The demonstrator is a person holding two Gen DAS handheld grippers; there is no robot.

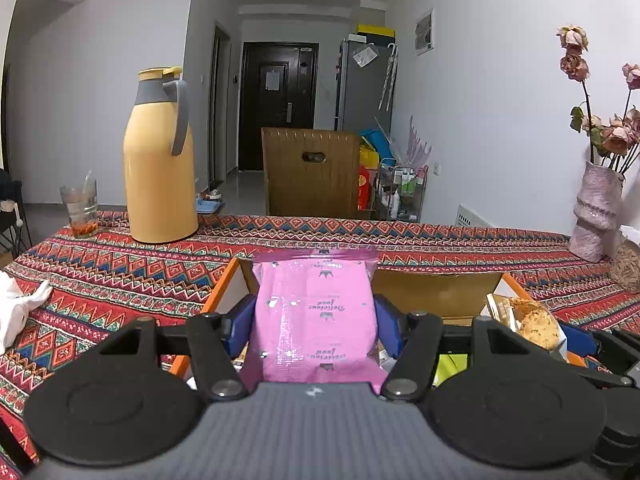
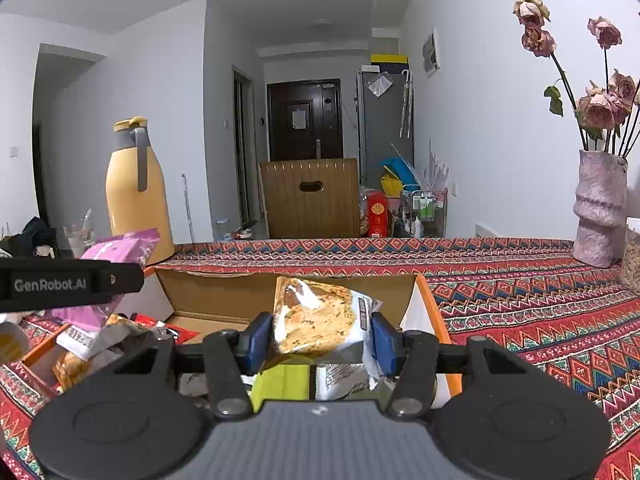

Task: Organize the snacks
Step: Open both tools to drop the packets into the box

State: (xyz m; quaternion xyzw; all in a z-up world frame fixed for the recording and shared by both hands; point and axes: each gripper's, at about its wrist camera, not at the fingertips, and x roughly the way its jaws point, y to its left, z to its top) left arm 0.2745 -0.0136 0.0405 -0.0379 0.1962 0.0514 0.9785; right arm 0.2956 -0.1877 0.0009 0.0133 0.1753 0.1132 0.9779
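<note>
A pink snack packet (image 1: 316,316) sits squeezed between the blue pads of my left gripper (image 1: 316,320), held over the open cardboard box (image 1: 436,290) with orange edges. My right gripper (image 2: 320,338) is shut on a clear packet of brown crackers (image 2: 316,320), also above the box (image 2: 224,296). The right wrist view shows the pink packet (image 2: 120,254) and the left gripper's black body (image 2: 68,284) at the left. Several other snack packs (image 2: 100,340) lie in the box, among them a green one (image 2: 280,382). In the left wrist view the cracker packet (image 1: 532,322) appears at the right.
A yellow thermos jug (image 1: 158,160) and a glass (image 1: 80,208) stand at the table's far left. A pink vase of dried roses (image 2: 598,208) stands at the far right beside a jar (image 2: 632,256). A wooden chair (image 1: 312,172) is behind the patterned tablecloth (image 1: 120,272). White cloth (image 1: 16,312) lies at left.
</note>
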